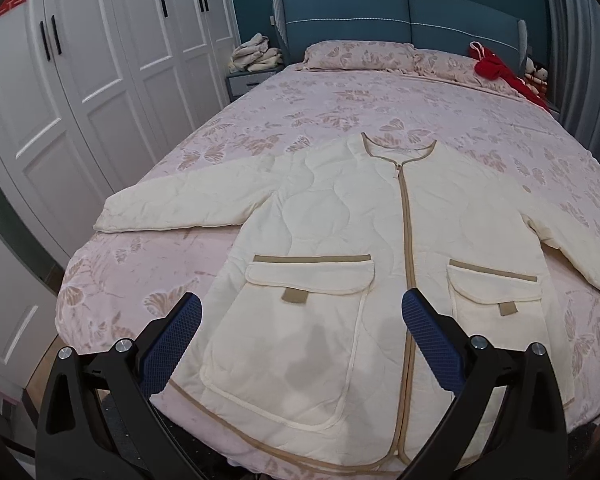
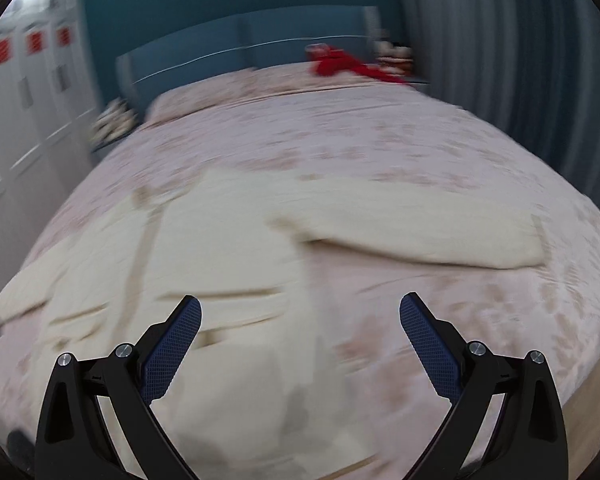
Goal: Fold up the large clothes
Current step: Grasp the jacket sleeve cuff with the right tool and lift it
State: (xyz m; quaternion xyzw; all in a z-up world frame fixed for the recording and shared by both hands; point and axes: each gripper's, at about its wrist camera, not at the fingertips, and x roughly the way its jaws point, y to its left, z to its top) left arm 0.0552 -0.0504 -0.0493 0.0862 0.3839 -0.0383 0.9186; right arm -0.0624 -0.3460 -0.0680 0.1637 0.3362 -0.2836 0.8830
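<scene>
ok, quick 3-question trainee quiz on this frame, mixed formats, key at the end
1. True or false: the cream quilted jacket lies spread flat on the bed, front up, zipper closed.
2. Multiple choice: the left gripper is (a) shut on the hem, (b) open above the jacket's lower half, (c) shut on a sleeve.
3. Short answer: what red item lies near the headboard, and on which side of the left wrist view?

Key
1. True.
2. b. The right gripper is open too, holding nothing.
3. A red garment, on the right side by the pillows.
</scene>
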